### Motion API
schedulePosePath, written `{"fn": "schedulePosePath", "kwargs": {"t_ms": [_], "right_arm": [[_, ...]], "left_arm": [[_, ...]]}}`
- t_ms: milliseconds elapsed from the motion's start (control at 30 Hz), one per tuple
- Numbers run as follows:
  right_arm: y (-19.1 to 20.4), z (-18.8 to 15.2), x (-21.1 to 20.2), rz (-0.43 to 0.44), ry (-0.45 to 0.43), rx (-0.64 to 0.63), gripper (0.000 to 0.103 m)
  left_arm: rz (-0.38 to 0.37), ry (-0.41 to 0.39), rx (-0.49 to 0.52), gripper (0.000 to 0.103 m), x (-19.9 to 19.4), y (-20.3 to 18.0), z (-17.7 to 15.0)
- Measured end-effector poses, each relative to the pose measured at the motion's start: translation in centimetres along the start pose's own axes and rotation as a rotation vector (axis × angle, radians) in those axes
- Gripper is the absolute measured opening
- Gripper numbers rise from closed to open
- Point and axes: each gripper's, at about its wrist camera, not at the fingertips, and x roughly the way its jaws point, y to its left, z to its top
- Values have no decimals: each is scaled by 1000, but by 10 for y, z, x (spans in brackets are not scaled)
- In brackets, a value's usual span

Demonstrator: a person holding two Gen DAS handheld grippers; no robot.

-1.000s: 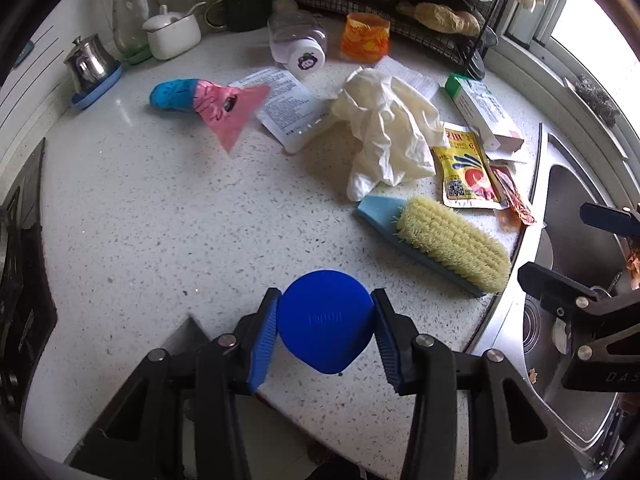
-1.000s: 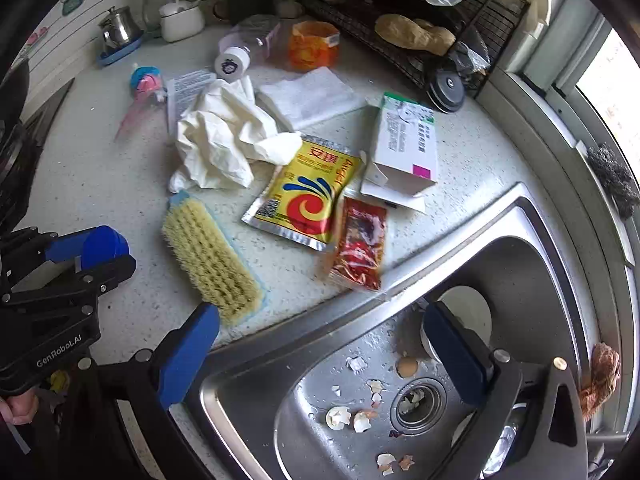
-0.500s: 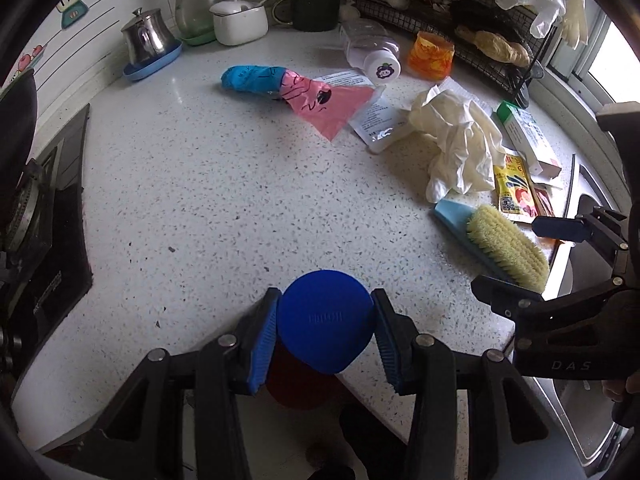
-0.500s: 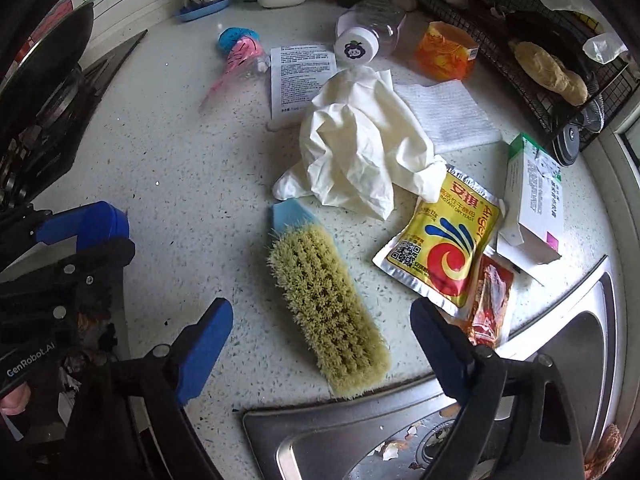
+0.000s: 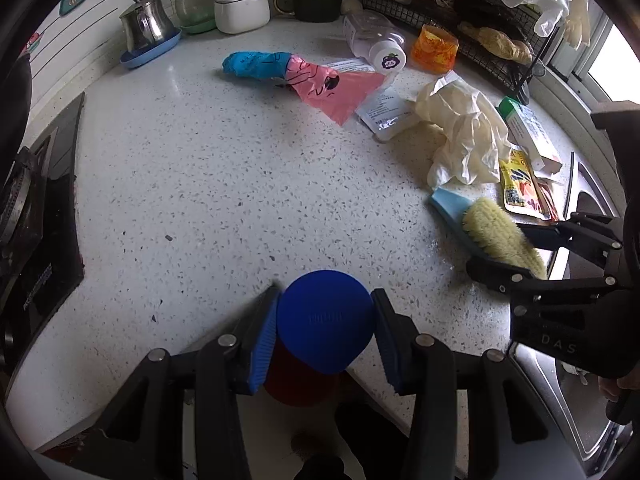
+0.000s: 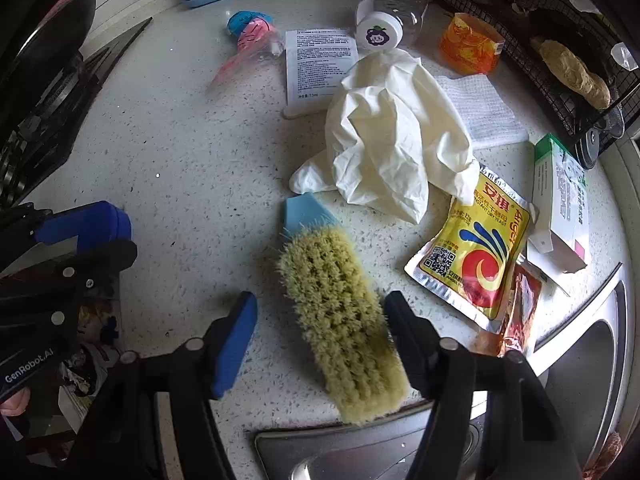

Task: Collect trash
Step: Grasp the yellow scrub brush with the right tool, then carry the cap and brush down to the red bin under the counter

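My left gripper (image 5: 325, 300) is shut on a red container with a blue lid (image 5: 326, 320), held over the counter's front edge. My right gripper (image 6: 320, 304) points down at a yellow-bristled scrubbing brush (image 6: 340, 320) with a light blue handle. Its jaws are closing with the brush between them; the right finger touches the bristles and the left pad stands apart. Trash lies beyond: a crumpled white glove (image 6: 392, 140), a yellow yeast sachet (image 6: 476, 256), a red sachet (image 6: 520, 308), a printed leaflet (image 6: 320, 64) and a pink and blue wrapper (image 5: 296, 76).
A steel sink (image 6: 592, 360) lies right of the brush. A stove (image 5: 28, 220) borders the counter's left. At the back stand a kettle (image 5: 146, 28), a white pot (image 5: 240, 8), a tipped clear bottle (image 6: 384, 16), an orange wrapper (image 6: 470, 44), a carton (image 6: 560, 200) and a wire rack (image 6: 560, 40).
My right gripper has moved from over the sink to over the brush, and its jaws have narrowed around it. The left gripper has drifted along the counter, still holding the blue-lidded container.
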Motion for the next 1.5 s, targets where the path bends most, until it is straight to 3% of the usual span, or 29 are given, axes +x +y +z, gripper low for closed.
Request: {"fn": "schedulePosePath", "kwargs": {"t_ms": [33,167,533,767,1133,1300,1500], "right_arm": [[2,-3,-3,3,11,0,39],[22,-15,-13,11,27,23,38],[106,-61,-96,-5,-95,131,37],[167,-100,-124,4,-124,152,37],[191,-122,-74,20,-49,136,37],[201,-137,-30,41,0,142,37],[200,-153,52,55,56,157,37]], "left_arm": [[1,-2,1,43,-3,1,-1],[16,-13,18,43,-18,8,-9],[-25,-83,68,43,-86,47,-57],[-27,-107,80,43,-117,79,-104],[-4,-41,30,43,-103,120,-173],[10,8,20,43,-63,128,-200],[12,86,-4,43,14,138,-226]]}}
